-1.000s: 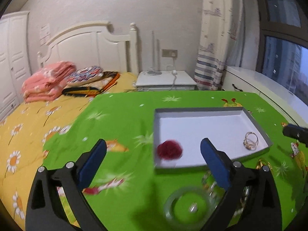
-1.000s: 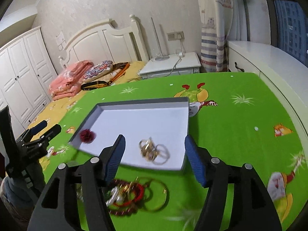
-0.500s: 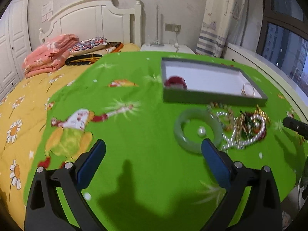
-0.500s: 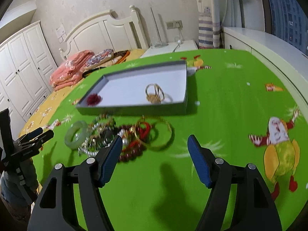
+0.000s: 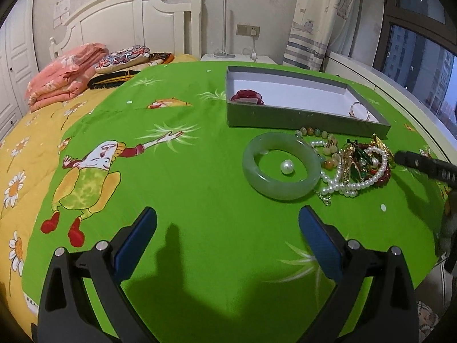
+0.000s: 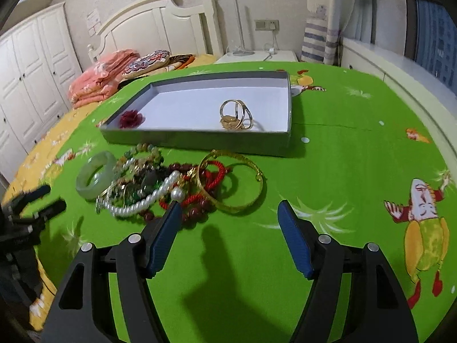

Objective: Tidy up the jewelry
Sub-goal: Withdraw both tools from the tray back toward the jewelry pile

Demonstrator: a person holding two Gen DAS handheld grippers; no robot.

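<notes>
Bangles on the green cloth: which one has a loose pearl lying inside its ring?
The pale green jade bangle, at the left end of the heap. A single pearl lies inside it; the gold bangle encircles red cord instead.

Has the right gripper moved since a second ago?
Yes. The right gripper has pulled back from over the grey tray and now sits short of the gold bangle.

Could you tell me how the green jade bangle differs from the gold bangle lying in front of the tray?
The green jade bangle is thick, pale and translucent; the gold bangle is a thin, shiny metal hoop. The jade one lies at the left end of the pile with a loose pearl inside its ring; the gold one lies at the right end, overlapping a red cord bracelet. Both lie flat on the green cloth, outside the tray.
</notes>
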